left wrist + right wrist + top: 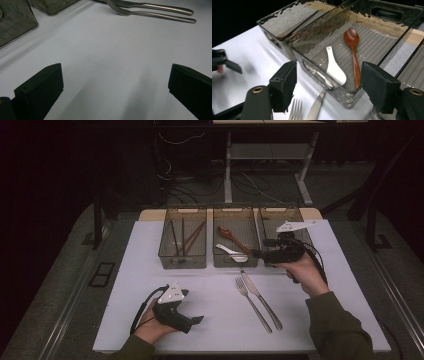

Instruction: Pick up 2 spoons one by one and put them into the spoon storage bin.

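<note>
A steel fork (252, 304) and knife (261, 300) lie side by side on the white mat (215, 320), below the middle bin (235, 262). That bin holds a brown wooden spoon (352, 50) and a white spoon (334, 67). My right gripper (256, 253) hovers open at the front right corner of the middle bin, its jaws framing the two spoons. My left gripper (196, 320) rests open near the mat's front left, jaws pointing right toward the fork (150, 14) and knife (155, 5), with nothing between them.
Three smoked clear bins stand in a row at the back of the mat. The left bin (183, 262) holds brown chopsticks (192, 236). The right bin (295, 217) sits behind my right hand. Cables and a desk frame (270, 155) lie beyond the table.
</note>
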The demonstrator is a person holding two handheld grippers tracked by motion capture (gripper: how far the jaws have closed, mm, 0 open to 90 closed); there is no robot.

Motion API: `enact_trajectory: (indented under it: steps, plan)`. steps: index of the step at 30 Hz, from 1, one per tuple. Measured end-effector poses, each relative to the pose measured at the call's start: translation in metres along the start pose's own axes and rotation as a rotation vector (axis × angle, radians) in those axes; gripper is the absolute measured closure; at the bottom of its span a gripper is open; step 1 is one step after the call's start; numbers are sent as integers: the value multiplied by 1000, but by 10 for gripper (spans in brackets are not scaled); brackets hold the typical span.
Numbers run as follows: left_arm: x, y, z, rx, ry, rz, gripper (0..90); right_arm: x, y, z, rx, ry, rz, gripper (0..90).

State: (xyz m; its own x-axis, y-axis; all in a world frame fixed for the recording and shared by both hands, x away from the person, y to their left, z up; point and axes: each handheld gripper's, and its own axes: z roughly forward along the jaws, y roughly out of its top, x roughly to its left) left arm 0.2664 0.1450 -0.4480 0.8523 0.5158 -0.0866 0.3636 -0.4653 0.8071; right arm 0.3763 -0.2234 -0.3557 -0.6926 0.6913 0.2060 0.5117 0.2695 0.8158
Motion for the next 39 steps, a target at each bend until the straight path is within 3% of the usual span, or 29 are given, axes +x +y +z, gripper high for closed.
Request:
enact_trajectory:
  steps: [5,13,27,34,39]
  plan:
    - [0,0,0,-4,-4,-1,0,1,-9,-8,-16,8,5,275]
    - [0,1,0,-8,-9,-2,0,8,-29,-17,-8,25,-25,257]
    - [-2,2,-1,-11,-11,2,0,8,-66,-32,4,64,15,207]
    - [-2,1,-1,-14,-10,-1,0,13,-81,-35,34,39,-18,202]
    - [-2,2,-1,-14,-11,2,0,19,-93,-35,89,30,-25,202]
